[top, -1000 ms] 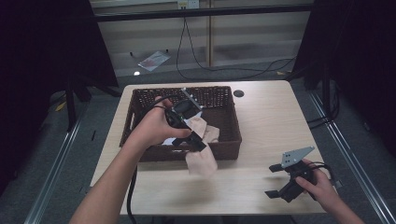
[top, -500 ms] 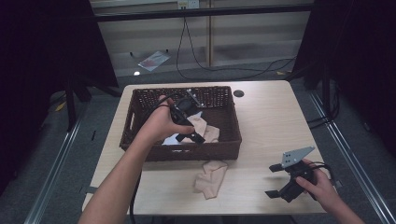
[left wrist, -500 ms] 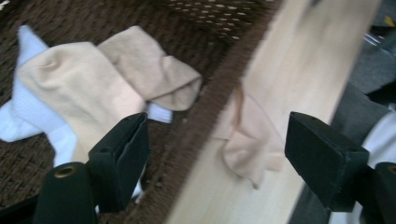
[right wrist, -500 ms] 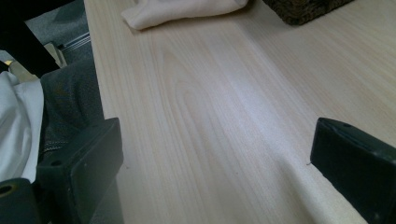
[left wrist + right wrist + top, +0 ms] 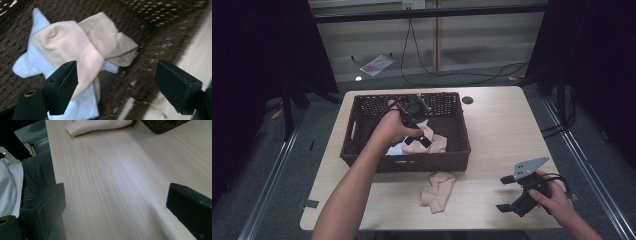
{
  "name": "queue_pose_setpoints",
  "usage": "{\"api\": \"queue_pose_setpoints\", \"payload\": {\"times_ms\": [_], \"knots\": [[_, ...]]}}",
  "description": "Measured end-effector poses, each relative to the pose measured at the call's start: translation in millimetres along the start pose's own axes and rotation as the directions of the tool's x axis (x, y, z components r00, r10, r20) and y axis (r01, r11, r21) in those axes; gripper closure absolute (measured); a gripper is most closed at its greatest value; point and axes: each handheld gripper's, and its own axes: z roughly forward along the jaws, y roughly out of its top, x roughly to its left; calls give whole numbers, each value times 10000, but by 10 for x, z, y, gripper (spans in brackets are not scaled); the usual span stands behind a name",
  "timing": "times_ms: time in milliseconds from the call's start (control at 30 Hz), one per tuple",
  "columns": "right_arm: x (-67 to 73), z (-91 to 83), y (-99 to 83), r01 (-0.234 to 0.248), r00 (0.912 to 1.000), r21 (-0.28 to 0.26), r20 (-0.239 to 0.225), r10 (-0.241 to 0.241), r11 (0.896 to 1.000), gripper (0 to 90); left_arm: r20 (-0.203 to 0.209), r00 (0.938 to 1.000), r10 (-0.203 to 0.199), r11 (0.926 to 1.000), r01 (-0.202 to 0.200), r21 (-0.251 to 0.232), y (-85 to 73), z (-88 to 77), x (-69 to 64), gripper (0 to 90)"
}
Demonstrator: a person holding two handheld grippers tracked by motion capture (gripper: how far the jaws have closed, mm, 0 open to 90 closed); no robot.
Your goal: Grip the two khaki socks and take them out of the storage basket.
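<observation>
My left gripper (image 5: 116, 82) over dark woven basket (image 5: 362, 117), jaws just opened wide, empty; crumpled beige sock (image 5: 80, 47) directly ahead below, overlapping left jaw. Right gripper (image 5: 512, 192) gaping, empty, well apart.

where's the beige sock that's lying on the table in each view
High view: the beige sock on the table lies low centre, just in front of the basket.
Left gripper view: a blurred beige patch at the bottom edge may be it; I cannot tell.
Right gripper view: top edge, left of centre.
Shared landmark: the dark wicker basket, whose corner sits beside the sock.
</observation>
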Motion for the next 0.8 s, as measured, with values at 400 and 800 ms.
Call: {"api": "queue_pose_setpoints", "payload": {"times_ms": [400,800], "knots": [[-2,0,1,-1,10000,-9,-13,1,10000,25,-371,9981,-492,9981,505,348,36,302,239,198],[-3,1,2,18,10000,-23,-35,-18,10000,25,-712,9942,-805,9954,839,454,6,532,427,251]]}}
